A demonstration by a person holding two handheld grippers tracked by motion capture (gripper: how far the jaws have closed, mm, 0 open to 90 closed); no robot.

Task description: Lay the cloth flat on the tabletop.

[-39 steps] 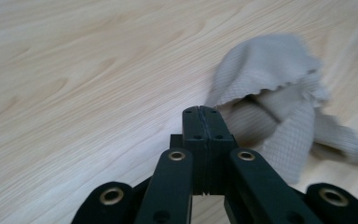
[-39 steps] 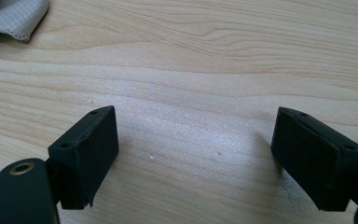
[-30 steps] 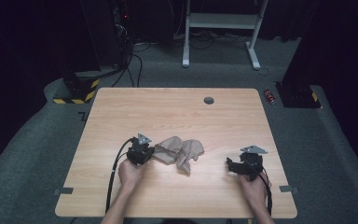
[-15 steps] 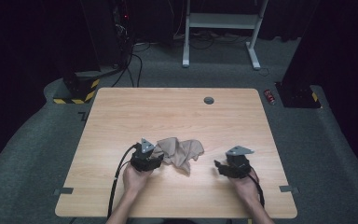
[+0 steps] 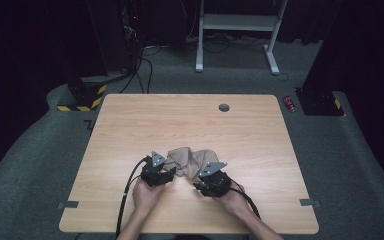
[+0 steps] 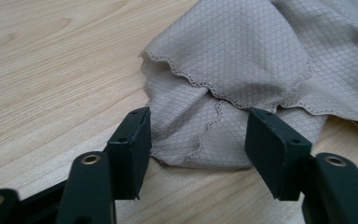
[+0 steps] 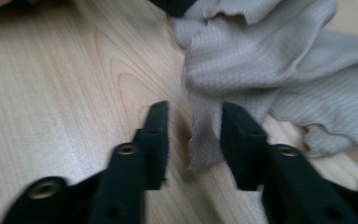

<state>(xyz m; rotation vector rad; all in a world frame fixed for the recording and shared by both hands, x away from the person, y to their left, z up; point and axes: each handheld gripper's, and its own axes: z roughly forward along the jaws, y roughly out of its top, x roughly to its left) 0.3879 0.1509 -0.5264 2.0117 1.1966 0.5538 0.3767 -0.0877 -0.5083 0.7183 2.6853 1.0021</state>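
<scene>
A beige quilted cloth (image 5: 187, 157) lies crumpled on the wooden table (image 5: 180, 117), near its front edge. My left gripper (image 5: 171, 173) is at the cloth's left edge. Its jaws have just been opening and stand open (image 6: 199, 116) around a scalloped fold of the cloth (image 6: 233, 60) without pressing it. My right gripper (image 5: 197, 184) is at the cloth's near right side. Its jaws (image 7: 194, 107) have just been closing, and a hanging corner of the cloth (image 7: 205, 126) sits between them with a gap still beside it.
A round cable hole (image 5: 224, 107) sits near the table's far edge. On the carpet beyond are a red can (image 5: 290, 103), a white frame (image 5: 237, 30) and a yellow-black striped base (image 5: 80, 102). Cables trail from both grippers over the front edge.
My right hand has moved left across the table to the cloth and its jaws have narrowed. My left gripper has opened at the cloth's left edge and stayed about where it was.
</scene>
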